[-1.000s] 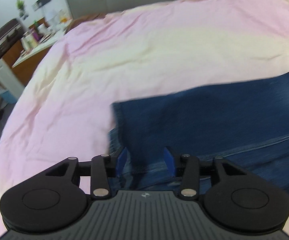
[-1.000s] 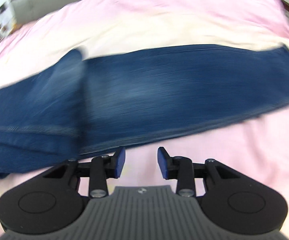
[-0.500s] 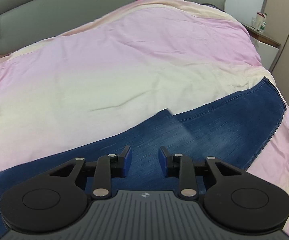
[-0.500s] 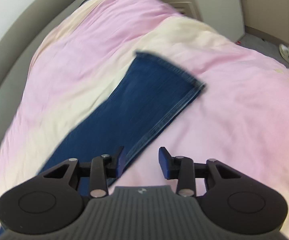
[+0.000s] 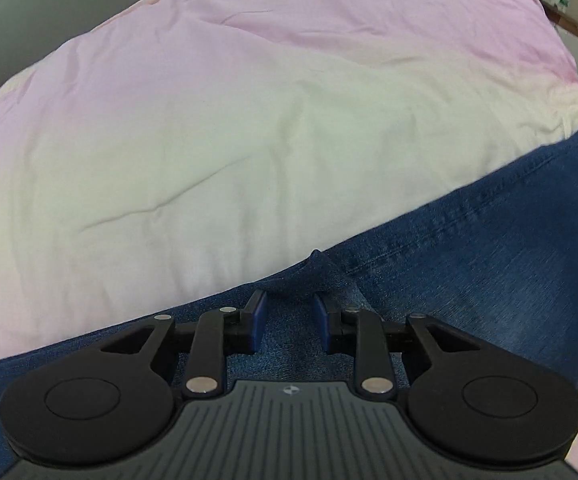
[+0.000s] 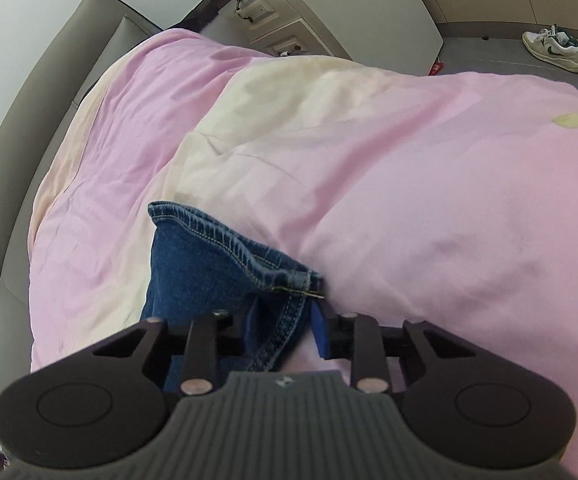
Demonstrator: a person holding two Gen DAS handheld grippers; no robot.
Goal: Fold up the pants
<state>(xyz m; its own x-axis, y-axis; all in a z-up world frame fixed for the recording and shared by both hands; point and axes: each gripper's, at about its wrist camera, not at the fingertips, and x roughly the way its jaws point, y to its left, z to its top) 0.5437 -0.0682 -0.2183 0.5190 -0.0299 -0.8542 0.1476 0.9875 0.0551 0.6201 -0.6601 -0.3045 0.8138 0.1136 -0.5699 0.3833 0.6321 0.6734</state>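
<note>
Dark blue jeans (image 5: 469, 248) lie across a pink and cream duvet (image 5: 249, 100) on a bed. My left gripper (image 5: 288, 312) is open and low over the denim, its jaws either side of a small raised fold at the jeans' far edge. In the right wrist view the hem end of a leg (image 6: 209, 264) shows its stitched cuff. My right gripper (image 6: 283, 320) is open, with the cuff's corner and side seam lying between its jaws.
A grey padded headboard (image 6: 49, 92) runs along the bed's left in the right wrist view. A white bedside cabinet (image 6: 281, 20) stands beyond the bed, with white sneakers (image 6: 557, 48) on the grey floor. A nightstand (image 5: 569, 20) sits at the left wrist view's upper right.
Both grippers moved down closer to the jeans. The left now straddles a fold at the jeans' edge; the right came up to the leg's cuff corner.
</note>
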